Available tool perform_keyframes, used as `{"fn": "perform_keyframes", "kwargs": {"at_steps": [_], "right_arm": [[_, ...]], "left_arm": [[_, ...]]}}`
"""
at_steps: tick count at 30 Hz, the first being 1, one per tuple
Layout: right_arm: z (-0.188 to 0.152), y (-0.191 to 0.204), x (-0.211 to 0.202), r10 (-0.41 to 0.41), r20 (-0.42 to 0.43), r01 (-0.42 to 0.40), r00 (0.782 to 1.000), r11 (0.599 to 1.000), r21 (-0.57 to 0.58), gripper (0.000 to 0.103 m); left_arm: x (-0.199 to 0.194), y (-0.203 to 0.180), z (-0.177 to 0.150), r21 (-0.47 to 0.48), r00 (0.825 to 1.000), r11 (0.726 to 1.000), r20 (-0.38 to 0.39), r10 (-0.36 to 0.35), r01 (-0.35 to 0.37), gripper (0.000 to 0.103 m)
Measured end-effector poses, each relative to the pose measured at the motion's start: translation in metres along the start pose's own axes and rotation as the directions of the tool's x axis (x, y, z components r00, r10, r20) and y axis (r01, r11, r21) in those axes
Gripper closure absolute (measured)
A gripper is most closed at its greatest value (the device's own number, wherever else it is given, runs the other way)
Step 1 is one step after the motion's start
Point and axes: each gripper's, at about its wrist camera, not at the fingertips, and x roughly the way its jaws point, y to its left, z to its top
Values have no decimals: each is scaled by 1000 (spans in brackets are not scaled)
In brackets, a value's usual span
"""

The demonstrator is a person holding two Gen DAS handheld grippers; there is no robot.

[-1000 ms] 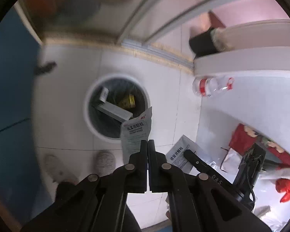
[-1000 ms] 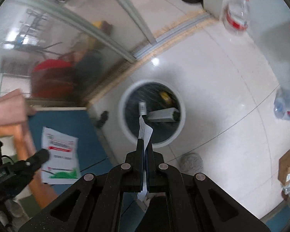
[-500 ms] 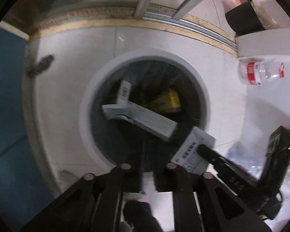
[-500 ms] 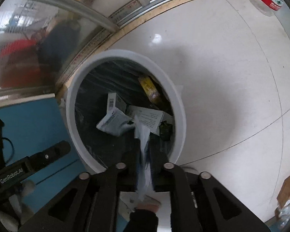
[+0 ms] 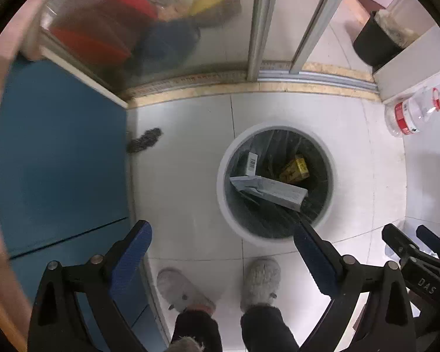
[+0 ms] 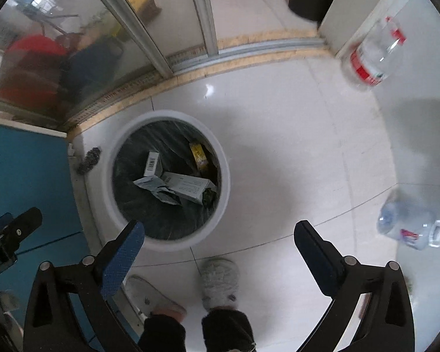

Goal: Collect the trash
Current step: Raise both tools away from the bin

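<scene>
A round white trash bin (image 5: 224, 158) with a black liner stands on the tiled floor; it also shows in the right wrist view (image 6: 224, 173). Inside lie a long grey-white box (image 5: 274, 192), a small barcode box (image 5: 251, 162), a yellow packet (image 5: 294, 170) and crumpled paper packets (image 6: 164, 193). My left gripper (image 5: 221, 234) is open and empty, held above the floor in front of the bin. My right gripper (image 6: 218, 234) is open and empty above the bin's near edge. The right gripper also shows at the left wrist view's right edge (image 5: 410, 240).
A blue cabinet (image 5: 58, 152) stands to the left. A sliding glass door track (image 5: 278, 83) runs behind the bin. Clear plastic bottles lie at the right (image 5: 410, 114) (image 6: 410, 226). A black bin (image 5: 372, 44) is at the back right. The person's grey slippers (image 5: 261, 281) are below.
Both grippers opened and let their paper packets fall into the bin, then rose and drew back from it.
</scene>
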Motion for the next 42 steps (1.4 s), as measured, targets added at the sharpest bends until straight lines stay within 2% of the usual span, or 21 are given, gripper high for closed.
{"fn": "perform_keyframes", "kwargs": {"at_steps": [3,7,13,18,21,25,32,36,39,42], "right_arm": [[-11,3,-55,-4,47,6,999,1000,-25,0],[-33,9,-140,1,107,5,994,998,-57,0],[-69,7,-260,20,190,-5,982,997,-82,0],[-94,-1,-344,27,247,-7,969,997,-81,0],[-106,-3,-383,38,274,-14,961,996,-87,0],[-118,-3,-427,46,308,-17,950,995,-96,0],[-126,2,-473,96,326,-67,941,993,-98,0],[-116,16,-485,144,321,-117,936,988,-101,0],[-102,49,-490,183,309,-145,933,979,-141,0],[-90,107,-494,222,297,-158,929,961,-227,0]], "left_arm": [[-45,2,-11,7,1000,1000,27,9,-9,4],[-122,3,-33,12,997,1000,73,-16,15,4],[-218,2,-62,12,990,999,128,-53,52,4],[-286,3,-84,24,982,998,177,-63,59,4],[-314,3,-94,27,978,997,194,-78,74,4],[-347,4,-107,23,969,995,222,-103,101,4],[-386,17,-116,-5,954,993,278,-115,121,4],[-413,44,-113,-64,931,990,353,-93,123,4],[-432,80,-107,-128,909,986,415,-46,108,4],[-441,135,-102,-216,889,973,457,26,82,4]]}}
